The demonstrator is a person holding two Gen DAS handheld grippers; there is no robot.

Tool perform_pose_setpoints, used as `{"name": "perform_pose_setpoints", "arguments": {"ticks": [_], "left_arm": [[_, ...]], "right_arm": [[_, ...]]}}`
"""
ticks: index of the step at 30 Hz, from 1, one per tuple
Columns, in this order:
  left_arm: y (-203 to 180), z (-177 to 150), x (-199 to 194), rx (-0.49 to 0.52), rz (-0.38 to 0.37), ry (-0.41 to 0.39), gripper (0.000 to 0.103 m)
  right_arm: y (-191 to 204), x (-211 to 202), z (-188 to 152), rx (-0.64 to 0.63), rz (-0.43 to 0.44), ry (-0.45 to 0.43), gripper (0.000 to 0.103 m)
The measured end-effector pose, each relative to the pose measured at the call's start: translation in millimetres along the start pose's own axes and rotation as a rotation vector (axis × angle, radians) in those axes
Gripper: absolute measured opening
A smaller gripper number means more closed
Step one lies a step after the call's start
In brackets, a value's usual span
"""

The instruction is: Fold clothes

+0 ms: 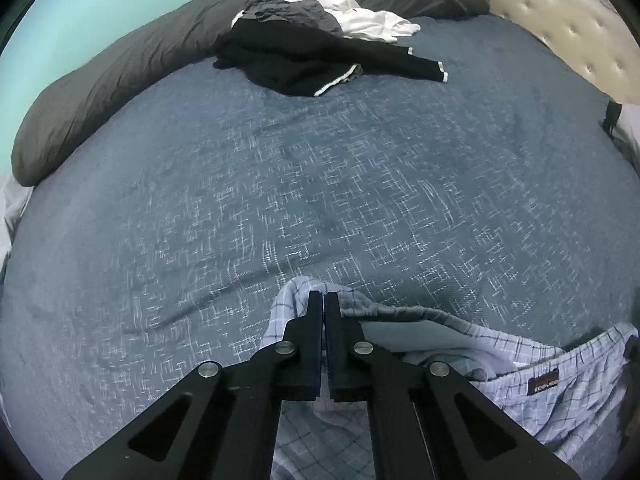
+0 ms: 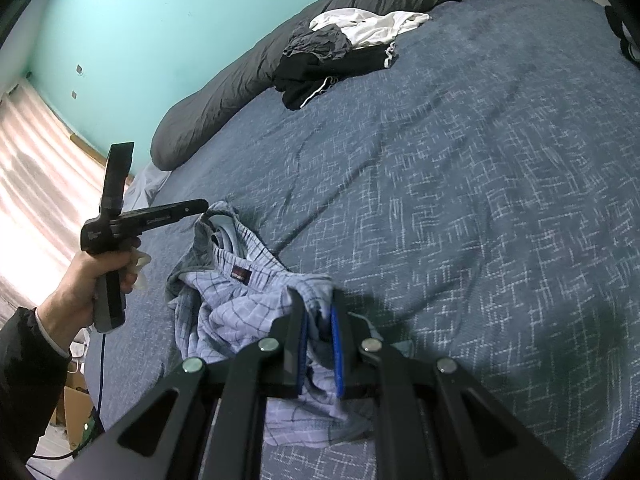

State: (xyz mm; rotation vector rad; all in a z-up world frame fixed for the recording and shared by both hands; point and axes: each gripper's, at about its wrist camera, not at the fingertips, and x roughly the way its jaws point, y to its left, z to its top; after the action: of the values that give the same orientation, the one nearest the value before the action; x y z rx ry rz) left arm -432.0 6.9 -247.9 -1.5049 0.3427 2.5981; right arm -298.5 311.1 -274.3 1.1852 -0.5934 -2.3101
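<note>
Light blue plaid shorts with a grey waistband and a dark label lie crumpled at the near edge of the blue bedspread. My left gripper is shut, its tips pinching the waistband's left end. The right wrist view shows that left gripper, held by a person's hand, lifting that end of the shorts slightly. My right gripper is shut on a bunch of the plaid fabric at the shorts' right end, cloth showing between its blue pads.
A pile of black, grey and white clothes lies at the bed's far side against a long dark grey duvet roll. A tufted headboard is at the far right. A curtain and cardboard box stand left of the bed.
</note>
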Motion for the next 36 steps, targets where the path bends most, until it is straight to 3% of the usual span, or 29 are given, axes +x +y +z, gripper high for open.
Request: {"name": "perform_pose_setpoints", "arguments": {"ticks": [8, 23, 31, 36], "left_arm": [[1, -6, 6, 0.004, 0.001, 0.027, 0.026], [13, -14, 1, 0.023, 0.013, 0.003, 0.027], [-3, -13, 5, 0.106, 0.017, 0.0, 0.027], [-4, -11, 14, 0.098, 0.006, 0.015, 0.024]], "right_arm": [[0, 0, 0, 0.001, 0.002, -0.001, 0.01], [0, 1, 0, -0.003, -0.001, 0.001, 0.01], [-2, 2, 1, -0.002, -0.001, 0.002, 0.01], [-2, 2, 0, -0.002, 0.0, 0.001, 0.01]]}}
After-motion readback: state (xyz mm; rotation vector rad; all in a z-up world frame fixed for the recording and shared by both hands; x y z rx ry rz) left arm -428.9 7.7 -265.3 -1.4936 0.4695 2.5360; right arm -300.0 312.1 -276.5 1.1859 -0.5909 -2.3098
